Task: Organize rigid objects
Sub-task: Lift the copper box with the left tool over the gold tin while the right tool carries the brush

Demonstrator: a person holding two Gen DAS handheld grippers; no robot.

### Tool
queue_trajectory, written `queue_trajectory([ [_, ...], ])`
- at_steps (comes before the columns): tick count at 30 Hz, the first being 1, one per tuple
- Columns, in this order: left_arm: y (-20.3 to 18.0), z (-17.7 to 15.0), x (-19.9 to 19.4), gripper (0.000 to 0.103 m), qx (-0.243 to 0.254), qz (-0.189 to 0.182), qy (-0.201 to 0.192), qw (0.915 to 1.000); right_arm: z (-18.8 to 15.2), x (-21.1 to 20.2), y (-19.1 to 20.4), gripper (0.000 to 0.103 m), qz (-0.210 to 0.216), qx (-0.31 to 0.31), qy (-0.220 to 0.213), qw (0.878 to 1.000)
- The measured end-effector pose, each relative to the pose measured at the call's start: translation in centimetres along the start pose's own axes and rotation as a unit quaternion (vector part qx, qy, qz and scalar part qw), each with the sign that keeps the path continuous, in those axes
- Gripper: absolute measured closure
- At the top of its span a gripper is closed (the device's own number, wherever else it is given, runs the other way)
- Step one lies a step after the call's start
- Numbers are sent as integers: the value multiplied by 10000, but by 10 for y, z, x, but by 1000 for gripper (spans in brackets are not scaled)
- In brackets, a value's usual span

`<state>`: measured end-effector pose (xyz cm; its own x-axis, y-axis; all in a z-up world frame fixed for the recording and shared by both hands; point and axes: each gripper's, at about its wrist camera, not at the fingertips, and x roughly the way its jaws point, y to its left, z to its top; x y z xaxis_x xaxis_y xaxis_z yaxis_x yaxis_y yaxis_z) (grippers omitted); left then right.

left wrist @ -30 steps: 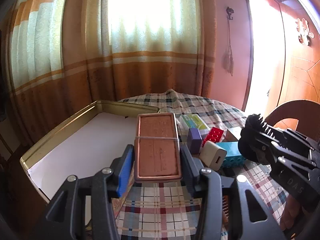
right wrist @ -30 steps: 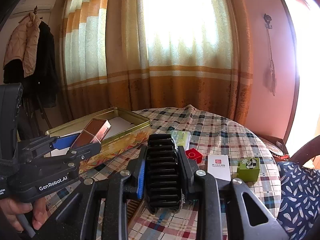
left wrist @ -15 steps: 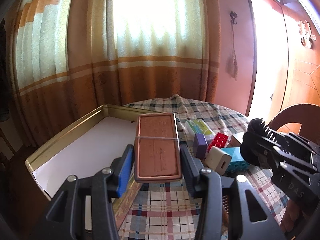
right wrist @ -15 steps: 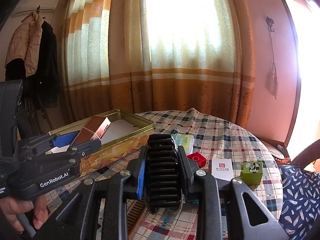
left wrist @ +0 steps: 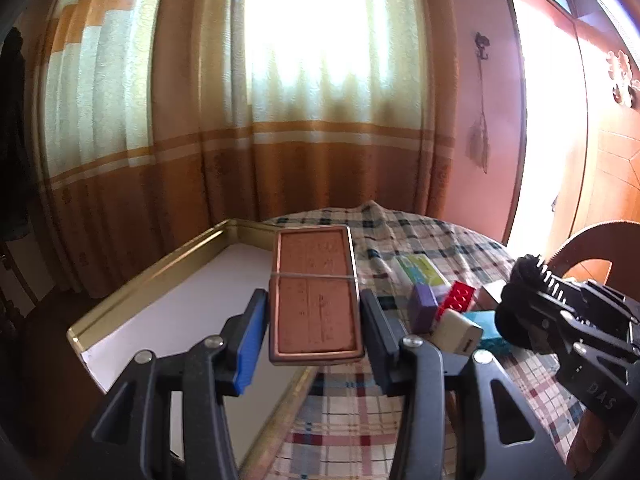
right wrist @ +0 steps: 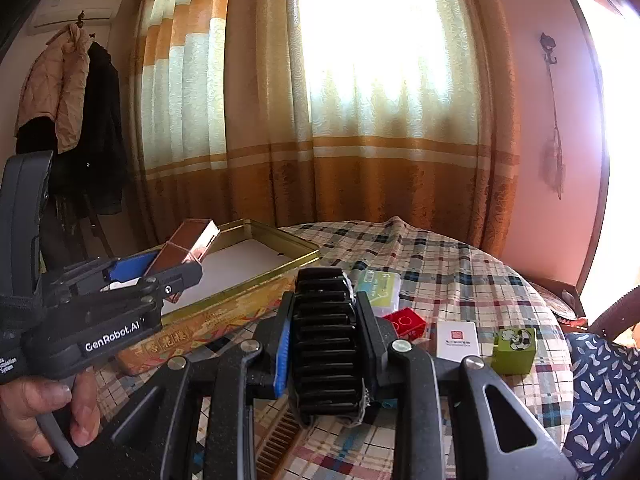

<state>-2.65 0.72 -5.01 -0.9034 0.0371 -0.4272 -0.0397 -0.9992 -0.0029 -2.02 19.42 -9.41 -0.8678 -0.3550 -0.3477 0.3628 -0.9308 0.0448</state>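
My left hand-held gripper (left wrist: 314,324) is clamped across the long sides of the stiff, light-looking copper case (left wrist: 314,294), my right hand-held gripper (right wrist: 325,346) on the ribbed black comb (right wrist: 325,340).

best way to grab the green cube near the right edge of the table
Grip the green cube across its two flat upright side faces, coming from above with the jaws straddling it. It sits upright on the plaid tablecloth, and the side away from the white box is clear. The gap to that box looks narrow, so a finger there may nudge it.
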Motion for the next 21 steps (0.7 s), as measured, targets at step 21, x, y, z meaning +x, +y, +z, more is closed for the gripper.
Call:
queue_trajectory([
  [21, 77, 27, 42, 58, -579, 532, 676, 9946, 47, 69, 43, 73, 581, -111, 490, 9970],
])
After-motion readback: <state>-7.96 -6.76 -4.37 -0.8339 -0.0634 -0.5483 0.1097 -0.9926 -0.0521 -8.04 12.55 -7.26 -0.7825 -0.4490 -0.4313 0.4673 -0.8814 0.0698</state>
